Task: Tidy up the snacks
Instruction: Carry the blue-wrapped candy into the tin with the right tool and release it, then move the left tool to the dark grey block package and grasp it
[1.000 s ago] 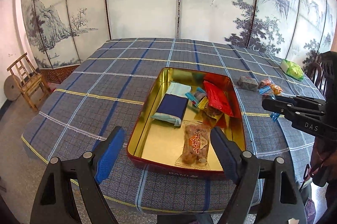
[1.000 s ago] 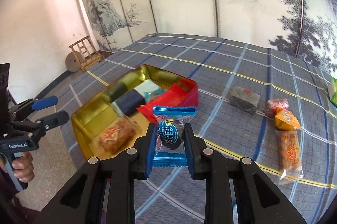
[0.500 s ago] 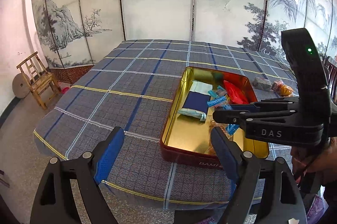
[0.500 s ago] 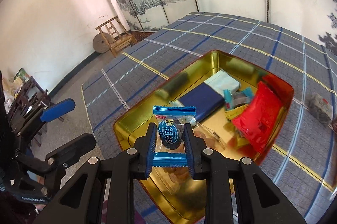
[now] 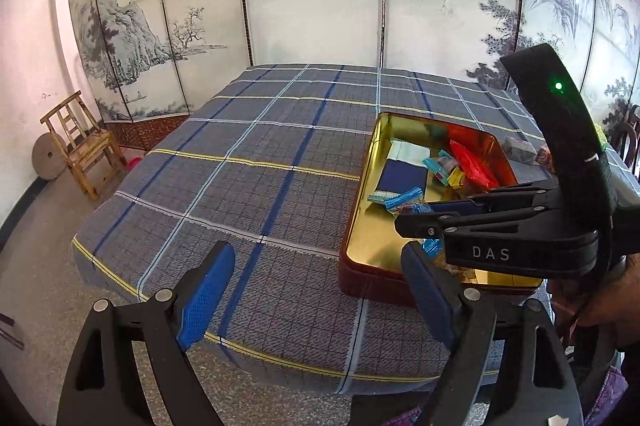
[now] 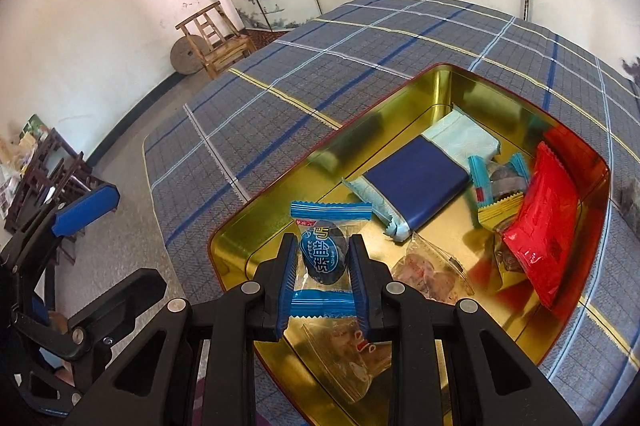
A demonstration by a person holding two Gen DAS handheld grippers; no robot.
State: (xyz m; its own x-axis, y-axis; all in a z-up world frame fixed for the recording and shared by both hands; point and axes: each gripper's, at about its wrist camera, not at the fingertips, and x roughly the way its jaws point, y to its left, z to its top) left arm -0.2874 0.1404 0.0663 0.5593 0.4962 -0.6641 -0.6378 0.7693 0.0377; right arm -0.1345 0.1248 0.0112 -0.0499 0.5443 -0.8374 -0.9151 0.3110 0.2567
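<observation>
The right tool point(image 6: 323, 258), clamped on the blue candy point(image 6: 322, 254), should lower over the bare tin point(image 6: 256, 230) floor just ahead before parting, while the left tool point(image 5: 316, 294) waits wide open, empty.

Blue candy point(image 6: 323, 258) clamped over tin point(image 6: 436, 93)

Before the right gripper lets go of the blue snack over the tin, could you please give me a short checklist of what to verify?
1. Grip: the right gripper has its jaws shut on the blue-wrapped snack: ok.
2. Position: the snack sits over the gold tin, inside its near rim: ok.
3. Landing spot: clear-wrapped pastries lie right beneath and beside it, so it may land on one: cannot tell.
4. Room in the tin: bare gold floor shows on the left side: ok.
5. Left gripper: jaws open, empty, outside the tin: ok.
6. Height above the tin floor: cannot tell.
</observation>
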